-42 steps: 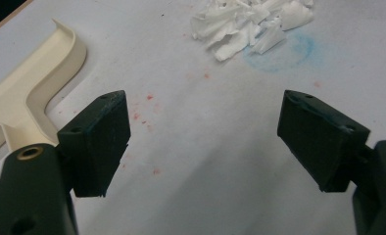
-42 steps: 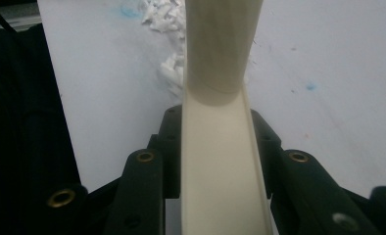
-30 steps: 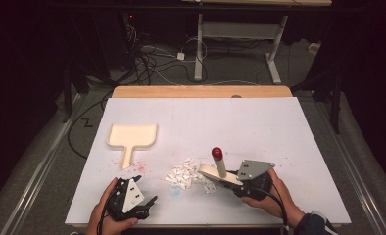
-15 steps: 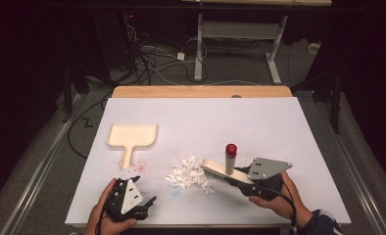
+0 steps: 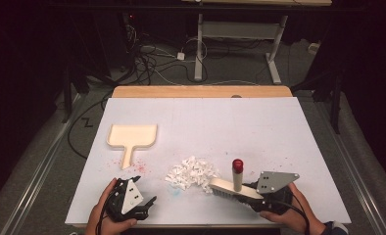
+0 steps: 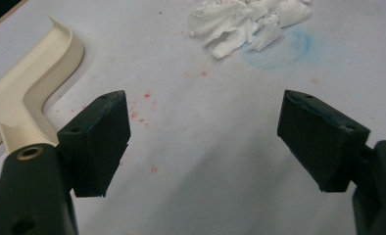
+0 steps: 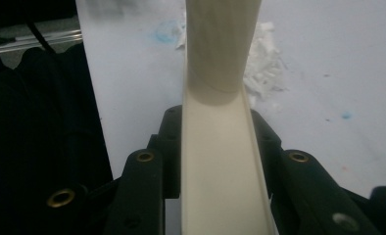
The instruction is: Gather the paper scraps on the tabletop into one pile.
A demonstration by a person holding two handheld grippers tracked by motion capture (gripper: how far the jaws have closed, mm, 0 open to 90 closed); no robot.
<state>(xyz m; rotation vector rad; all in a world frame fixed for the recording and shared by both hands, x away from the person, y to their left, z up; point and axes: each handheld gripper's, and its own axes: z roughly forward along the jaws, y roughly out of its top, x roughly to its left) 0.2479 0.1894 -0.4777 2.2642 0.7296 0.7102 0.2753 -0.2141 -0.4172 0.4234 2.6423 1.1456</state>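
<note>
In the high view, the right gripper [image 5: 253,198] sits at the lower right of the frame, near the front edge of the white table top [image 5: 279,132]. Its jaws are clenched on a cream-coloured hand brush with an upright handle capped by a red knob [image 5: 233,185]. The brush body lies low over the table, with the handle standing nearly upright above it. The brush's left end is just beside, perhaps touching, a small heap of white shredded paper scraps [image 5: 192,172] at the lower centre of the frame.

In the right gripper view, the brush [image 7: 220,161] runs up the middle of the frame between the two black jaws, which press on its cream sides, and the paper scraps [image 7: 265,63] show beyond it at the upper centre, partly hidden by the handle.

The left gripper [image 5: 149,201] rests at the lower left of the high view, held in the person's left hand [image 5: 100,215], well apart from the brush. In the left gripper view, its jaws stand wide and released over bare table with nothing between them.

A cream plastic dustpan with a short handle [image 5: 131,138] lies flat at the left centre of the high view, apart from both grippers. In the left gripper view, it shows at the upper left edge [image 6: 29,83], with the scraps [image 6: 245,22] at the top. Small red specks [image 5: 138,164] dot the table below the dustpan handle.
</note>
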